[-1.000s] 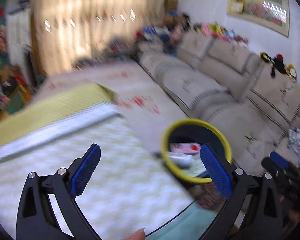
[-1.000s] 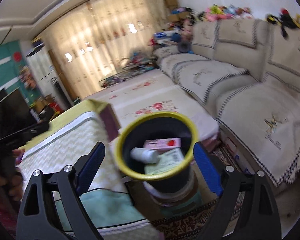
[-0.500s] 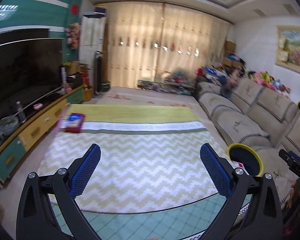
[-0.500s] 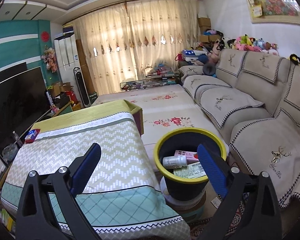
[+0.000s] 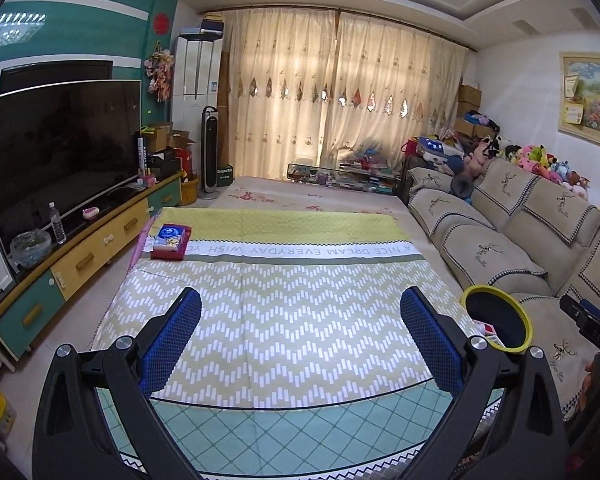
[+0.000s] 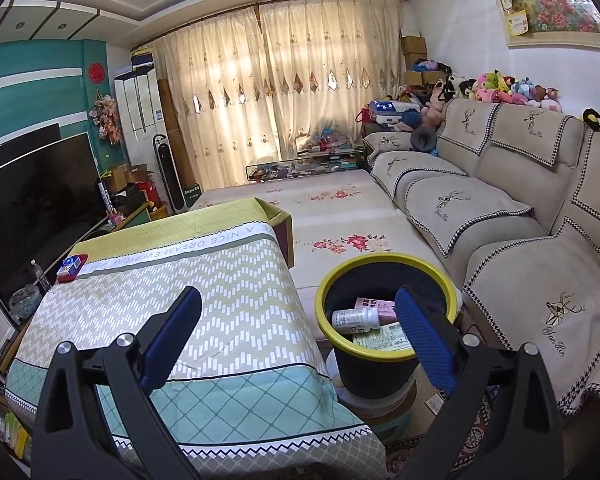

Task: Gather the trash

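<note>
A black bin with a yellow rim [image 6: 386, 308] stands between the cloth-covered table [image 6: 220, 300] and the sofa. It holds a white bottle [image 6: 356, 319], a pink carton [image 6: 374, 305] and a printed paper packet [image 6: 384, 338]. The bin also shows at the right in the left wrist view [image 5: 496, 322]. My left gripper [image 5: 300, 340] is open and empty above the table's near end. My right gripper [image 6: 298, 332] is open and empty, above the table's right edge and the bin. A red and blue box [image 5: 170, 242] lies at the table's far left.
A beige sofa [image 6: 500, 216] runs along the right. A TV [image 5: 56, 148] on a low cabinet [image 5: 80, 256] is at the left. A floral mat [image 6: 340, 216] lies beyond the table. The right gripper's body shows at the right in the left wrist view [image 5: 592, 328].
Both grippers have lifted and pulled back from the bin. The left one swung left to face down the table; the bin now sits lower and farther in both views.
</note>
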`<act>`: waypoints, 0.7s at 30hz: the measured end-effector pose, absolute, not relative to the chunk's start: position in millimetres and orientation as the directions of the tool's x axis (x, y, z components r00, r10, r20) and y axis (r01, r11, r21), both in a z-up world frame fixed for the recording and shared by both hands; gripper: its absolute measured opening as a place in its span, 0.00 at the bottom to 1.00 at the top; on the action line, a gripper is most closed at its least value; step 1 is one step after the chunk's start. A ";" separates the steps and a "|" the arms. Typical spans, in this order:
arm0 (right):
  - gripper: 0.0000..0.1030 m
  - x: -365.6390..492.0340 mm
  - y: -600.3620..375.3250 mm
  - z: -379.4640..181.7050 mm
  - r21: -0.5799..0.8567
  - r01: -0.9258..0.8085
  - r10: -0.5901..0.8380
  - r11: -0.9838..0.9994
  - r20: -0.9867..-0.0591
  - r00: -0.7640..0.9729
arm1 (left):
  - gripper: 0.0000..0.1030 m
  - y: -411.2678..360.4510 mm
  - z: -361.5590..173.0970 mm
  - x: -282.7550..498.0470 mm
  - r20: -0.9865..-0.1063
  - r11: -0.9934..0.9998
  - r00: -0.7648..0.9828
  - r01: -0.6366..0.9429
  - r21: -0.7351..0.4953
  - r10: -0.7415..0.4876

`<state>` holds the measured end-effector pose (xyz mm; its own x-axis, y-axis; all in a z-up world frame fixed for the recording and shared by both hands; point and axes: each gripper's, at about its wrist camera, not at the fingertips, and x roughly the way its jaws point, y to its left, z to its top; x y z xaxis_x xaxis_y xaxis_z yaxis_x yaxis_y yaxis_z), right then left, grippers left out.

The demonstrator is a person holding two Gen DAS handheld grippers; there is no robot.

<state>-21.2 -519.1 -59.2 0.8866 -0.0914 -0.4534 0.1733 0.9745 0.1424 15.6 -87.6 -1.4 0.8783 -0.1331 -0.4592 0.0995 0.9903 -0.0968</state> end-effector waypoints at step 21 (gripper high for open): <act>0.90 -20.8 -513.0 -58.2 0.136 0.161 -0.082 0.978 -0.458 0.885 | 0.95 -92.1 -7.2 21.4 -0.473 0.990 0.870 0.105 -0.089 -0.135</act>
<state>-20.8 -513.0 -58.2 0.8853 -0.0823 -0.4577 0.1611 0.9775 0.1359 21.4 -92.1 -7.2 0.8704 -0.1347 -0.4735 0.1047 0.9905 -0.0892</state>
